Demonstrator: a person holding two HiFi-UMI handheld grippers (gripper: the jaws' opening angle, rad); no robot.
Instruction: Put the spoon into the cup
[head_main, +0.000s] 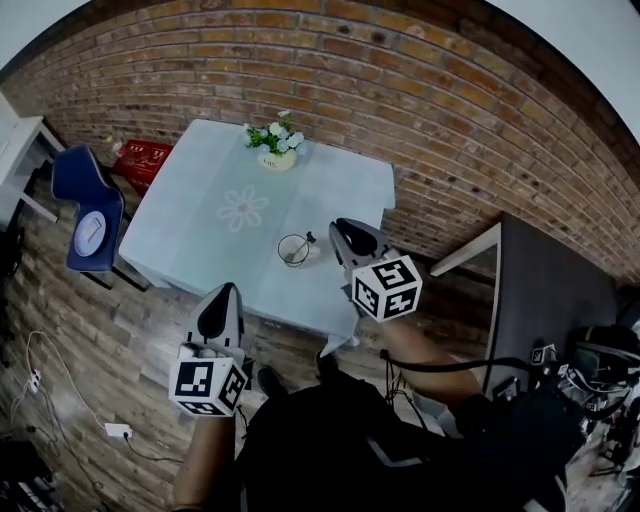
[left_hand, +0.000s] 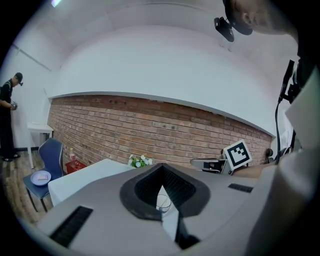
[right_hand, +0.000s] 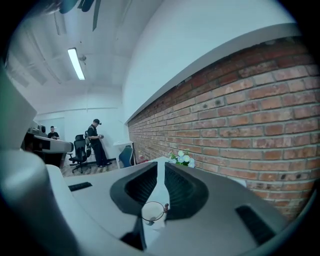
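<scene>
Two sets of tongs are hanging in the air, and neither is carrying anything. The right tongs (head_main: 346, 226) are standing slightly spread, with a narrow slot running between their pads and nothing in it. The left tongs (head_main: 221, 292) are sitting pressed together at the tips, likewise empty. The right tongs are hovering just beside the cup (head_main: 293, 250), on its right in the head view. In the right gripper view the cup's rim is showing through the slot, lower down and beyond the tips. The left tongs are hanging well apart from the cup, on the person's side of it and out past the near edge of the tabletop (head_main: 200, 230). The spoon (head_main: 309, 239) is resting inside the cup, its lower end down in the glass and its handle leaning out over the rim on the side facing the right tongs. Nothing is touching it. Judging by that, the tongs are standing empty and clear because the placing is looking finished, with the cup's wall alone propping the spoon. Beyond the cup, at the tabletop's far edge, a small pot of flowers (head_main: 276, 140) is standing near the brick wall (head_main: 400, 90).
</scene>
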